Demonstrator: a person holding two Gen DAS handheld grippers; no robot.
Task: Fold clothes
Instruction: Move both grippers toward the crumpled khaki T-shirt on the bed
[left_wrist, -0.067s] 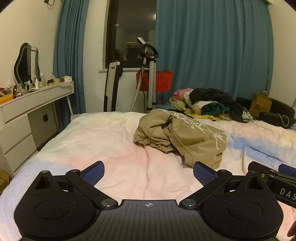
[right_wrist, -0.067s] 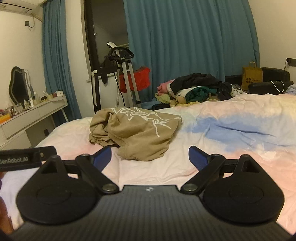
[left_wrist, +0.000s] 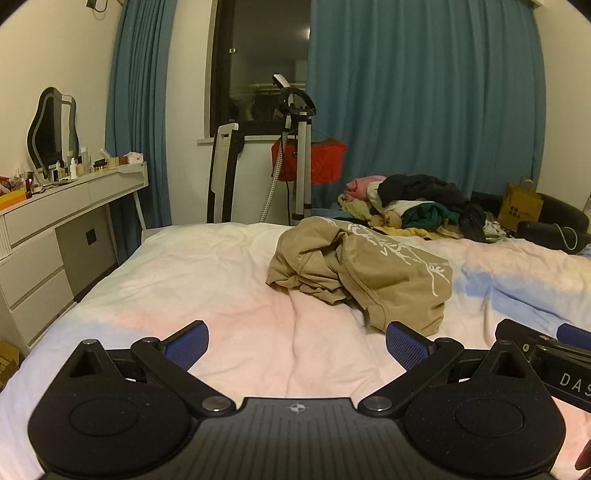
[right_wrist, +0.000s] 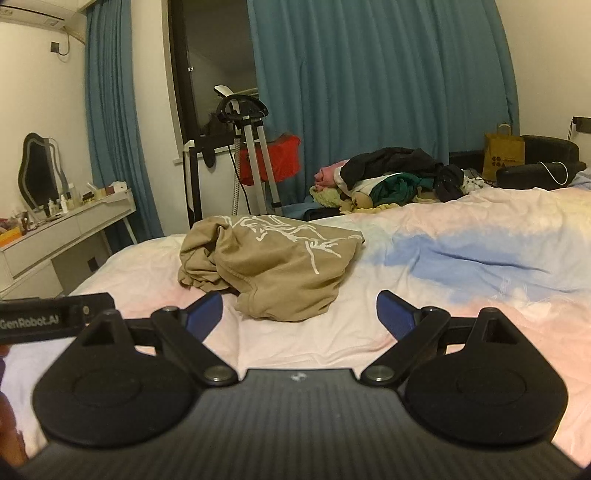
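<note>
A crumpled tan shirt on the bed looks soft and light, best pinched at its near hem, with left gripper and right gripper jaws both spread and empty

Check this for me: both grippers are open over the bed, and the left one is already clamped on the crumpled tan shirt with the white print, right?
Not quite. The left gripper is open too and holds nothing; the left wrist view shows only bare bedsheet between its fingers. The tan shirt lies crumpled ahead of it, ungrasped. The right gripper is open as well, as you said.
</note>
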